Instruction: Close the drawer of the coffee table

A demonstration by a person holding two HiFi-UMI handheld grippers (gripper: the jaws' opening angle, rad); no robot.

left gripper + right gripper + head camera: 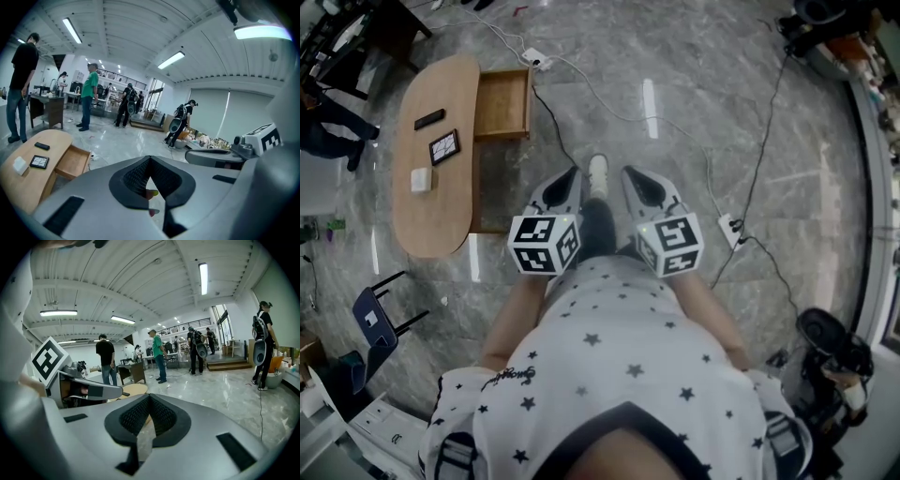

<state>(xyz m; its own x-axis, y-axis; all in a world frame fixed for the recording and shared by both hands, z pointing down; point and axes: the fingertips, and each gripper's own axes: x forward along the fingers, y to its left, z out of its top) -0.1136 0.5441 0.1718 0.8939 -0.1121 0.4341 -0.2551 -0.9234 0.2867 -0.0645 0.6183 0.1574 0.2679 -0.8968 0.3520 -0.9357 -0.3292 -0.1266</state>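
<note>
She stands on the marble floor with both tools held at her chest. The left gripper (570, 180) and the right gripper (633, 178) each have their jaws pressed together, and neither holds anything. From where she stands, the coffee table (441, 220) lies at about ten o'clock, well apart from her. Its wooden drawer (503, 103) is at about eleven o'clock, pulled fully out of the table's long side with its front facing three o'clock in the head view. Nothing has touched it yet, so I judge the whole approach is ahead of her.

The first risk is underfoot. A white power strip (535, 59) lies just beside the drawer's far corner. Its cable (551, 124) runs past the drawer front and on toward her shoe (597, 173). Stepping in without looking could catch that cable, and it might also get dragged against the drawer.

The second risk is in the push. With closed jaws she has only a narrow tip to press with. If it lands near one corner of the front rather than the middle, the drawer may skew on its runners and jam partway.

Too hard a shove could also slide the light-looking table on the polished stone and jolt the black remote (429, 119), the dark-framed tablet (443, 147) and the small white box (421, 179) on top.
</note>
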